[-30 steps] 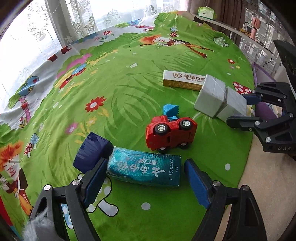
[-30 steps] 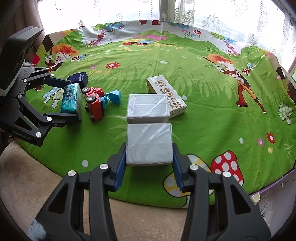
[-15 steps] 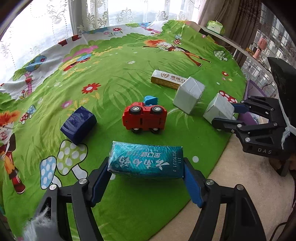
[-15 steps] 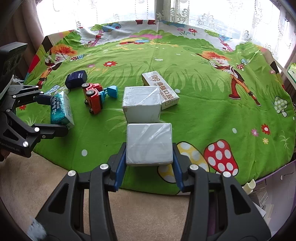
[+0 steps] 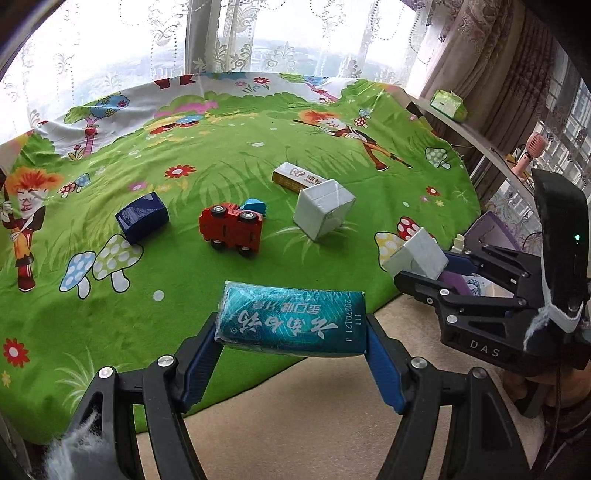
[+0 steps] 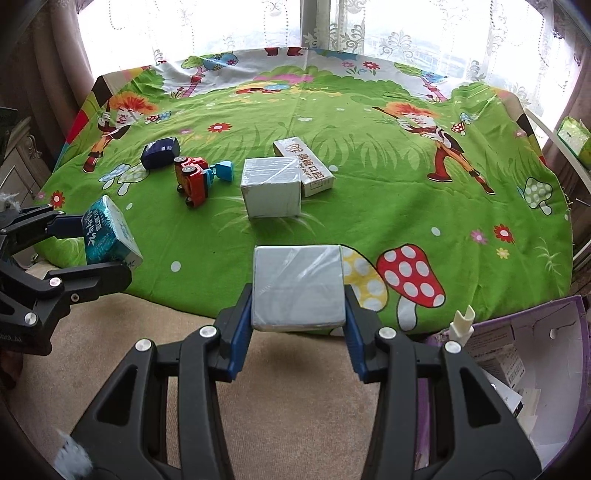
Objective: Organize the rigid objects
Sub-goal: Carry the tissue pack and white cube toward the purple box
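My left gripper (image 5: 291, 332) is shut on a teal foil-wrapped pack (image 5: 291, 320), held in the air over the near edge of the green cartoon cloth (image 5: 229, 158). My right gripper (image 6: 298, 291) is shut on a grey wrapped box (image 6: 298, 286), also lifted above the cloth's front edge. Each gripper shows in the other's view: the left gripper (image 6: 107, 242) with the teal pack (image 6: 107, 232) at far left, the right gripper (image 5: 421, 266) with the grey box (image 5: 415, 256) at right. On the cloth lie a second grey box (image 6: 271, 186), a white and gold carton (image 6: 306, 166), a red toy truck (image 6: 194, 179) and a dark blue box (image 6: 160, 151).
Beige carpet (image 6: 295, 369) runs below the cloth's front edge. A purple bin (image 6: 535, 369) with cartons and papers inside stands at the lower right. A green tissue box (image 5: 447, 105) sits on a shelf at the right. Lace curtains (image 6: 258, 22) hang behind the cloth.
My left gripper closed on the teal pack, lifted it off the cloth and drew it back toward the front edge. My right gripper pulled back a little with the grey box.
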Demonstrator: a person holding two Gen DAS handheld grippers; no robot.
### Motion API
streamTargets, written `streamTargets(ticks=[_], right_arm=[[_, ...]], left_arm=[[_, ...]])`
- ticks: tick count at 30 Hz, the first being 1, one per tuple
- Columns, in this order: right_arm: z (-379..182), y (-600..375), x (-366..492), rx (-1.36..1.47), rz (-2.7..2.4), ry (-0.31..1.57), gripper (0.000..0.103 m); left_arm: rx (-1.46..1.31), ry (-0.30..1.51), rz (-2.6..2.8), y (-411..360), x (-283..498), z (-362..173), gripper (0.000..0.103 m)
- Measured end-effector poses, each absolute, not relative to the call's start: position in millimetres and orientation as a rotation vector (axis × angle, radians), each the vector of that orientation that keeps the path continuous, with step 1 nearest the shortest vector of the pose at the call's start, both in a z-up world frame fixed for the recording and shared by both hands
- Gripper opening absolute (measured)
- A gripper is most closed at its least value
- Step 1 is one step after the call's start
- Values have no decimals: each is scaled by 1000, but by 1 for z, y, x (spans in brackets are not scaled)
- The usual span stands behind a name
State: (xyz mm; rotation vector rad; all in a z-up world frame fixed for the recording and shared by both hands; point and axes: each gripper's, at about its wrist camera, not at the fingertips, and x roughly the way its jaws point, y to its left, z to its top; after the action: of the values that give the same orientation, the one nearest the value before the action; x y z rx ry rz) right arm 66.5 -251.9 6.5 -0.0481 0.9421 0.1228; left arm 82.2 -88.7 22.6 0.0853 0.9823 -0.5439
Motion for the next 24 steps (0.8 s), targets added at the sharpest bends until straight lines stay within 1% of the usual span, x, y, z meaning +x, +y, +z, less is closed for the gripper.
streamTargets(ticks=[13, 24], right_arm=[[26, -289, 26, 13, 86, 909, 48], [31, -372, -10, 105, -53, 906, 48]], left_arm=[[152, 920, -595, -145, 37, 41, 74], [196, 887, -725, -204, 11, 51, 74]])
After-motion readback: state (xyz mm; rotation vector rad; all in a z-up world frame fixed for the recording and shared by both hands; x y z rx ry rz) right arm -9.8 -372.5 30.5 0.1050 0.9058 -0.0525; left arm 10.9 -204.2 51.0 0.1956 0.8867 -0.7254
